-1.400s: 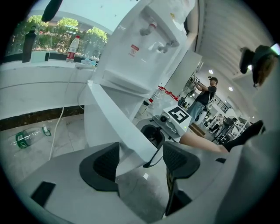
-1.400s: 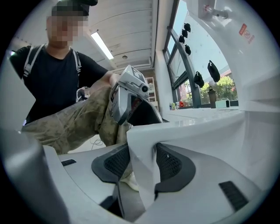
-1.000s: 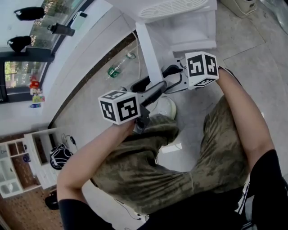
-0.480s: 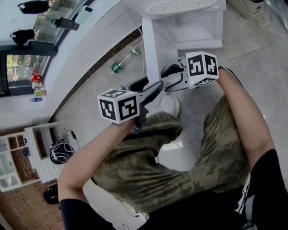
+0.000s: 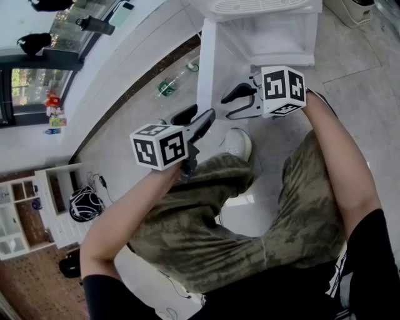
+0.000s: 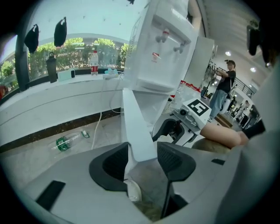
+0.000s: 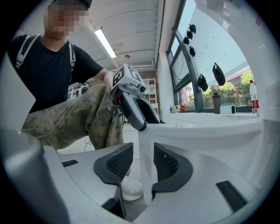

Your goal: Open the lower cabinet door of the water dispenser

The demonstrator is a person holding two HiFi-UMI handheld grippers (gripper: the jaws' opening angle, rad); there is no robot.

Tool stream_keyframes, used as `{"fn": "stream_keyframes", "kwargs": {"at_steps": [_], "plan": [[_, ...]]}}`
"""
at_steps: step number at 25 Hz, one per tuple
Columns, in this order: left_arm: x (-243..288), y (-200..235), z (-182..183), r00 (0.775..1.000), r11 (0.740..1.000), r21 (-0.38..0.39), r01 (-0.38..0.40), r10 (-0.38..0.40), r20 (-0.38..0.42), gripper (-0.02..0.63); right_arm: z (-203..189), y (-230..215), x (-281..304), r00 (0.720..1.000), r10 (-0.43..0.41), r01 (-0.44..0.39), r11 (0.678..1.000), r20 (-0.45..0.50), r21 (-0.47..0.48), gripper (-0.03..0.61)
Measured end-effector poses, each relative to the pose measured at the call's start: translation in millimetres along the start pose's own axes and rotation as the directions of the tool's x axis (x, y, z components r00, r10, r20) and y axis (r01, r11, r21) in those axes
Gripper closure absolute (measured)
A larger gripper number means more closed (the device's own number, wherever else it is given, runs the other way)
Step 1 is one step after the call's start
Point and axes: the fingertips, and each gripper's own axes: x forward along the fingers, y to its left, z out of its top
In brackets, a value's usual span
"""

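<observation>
Door point(image 5: 207, 69) of the dispenser's point(image 5: 250, 7) lower cabinet point(image 5: 275, 44) already stands swung out. In the head view it is a thin white slab running from the cabinet at top centre down toward the crouching person point(image 5: 262, 237) at mid-frame.

Both claws sit at its free end. The left claw point(image 5: 195, 116) comes down on the outer top corner. Its jaws have just been closing, and in the left gripper view the panel fills the gap between the pads point(image 6: 114, 162), so I'd call it clamped on the door.

The right claw point(image 5: 225, 108) lies just right of the slab, pointing across at it. In its own view the door's upright edge stands between the pads point(image 7: 117, 164) with a sliver of daylight on the left side. Those jaws have just been closing too, but they don't look to be pinching yet.

What matters next is the hinge, which I judge to be at the cabinet end, upper in the frame. The free end can then only sweep sideways, and since the opening lies to the right, leftward in the frame is wider. The left hand seems to have the firmer hold. A shoe point(image 5: 237, 145) rests on the floor point(image 5: 350, 81) near the door's end.
</observation>
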Motion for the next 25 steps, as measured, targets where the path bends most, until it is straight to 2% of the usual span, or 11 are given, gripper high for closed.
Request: {"fn": "stream_keyframes", "kwargs": {"at_steps": [3, 7, 10, 16, 21, 25], "plan": [[-7, 11, -3, 0.999, 0.999, 0.0, -0.042, 0.042, 0.01, 0.425, 10, -5, 2, 0.999, -0.025, 0.025, 1.0, 0.034, 0.0, 0.469], [-13, 29, -4, 0.997, 0.997, -0.008, -0.076, 0.076, 0.009, 0.445, 9, -25, 0, 0.99, -0.124, 0.121, 0.992, 0.062, 0.046, 0.557], [-16, 38, -4, 0.996, 0.996, -0.002, -0.093, 0.093, -0.001, 0.447, 6, -34, -3, 0.984, -0.147, 0.136, 0.984, 0.096, 0.119, 0.566], [-18, 57, 0, 0.989, 0.989, -0.024, -0.145, 0.145, -0.003, 0.448, -7, -47, 1, 0.985, -0.172, 0.167, 0.981, 0.032, 0.102, 0.569], [-18, 80, 5, 0.976, 0.976, -0.001, -0.217, 0.217, -0.003, 0.44, -5, -69, -3, 0.966, -0.247, 0.229, 0.954, 0.072, 0.193, 0.574], [-21, 92, 6, 0.971, 0.971, -0.005, -0.238, 0.238, -0.009, 0.434, -12, -80, -3, 0.957, -0.286, 0.272, 0.941, 0.043, 0.202, 0.575]]}}
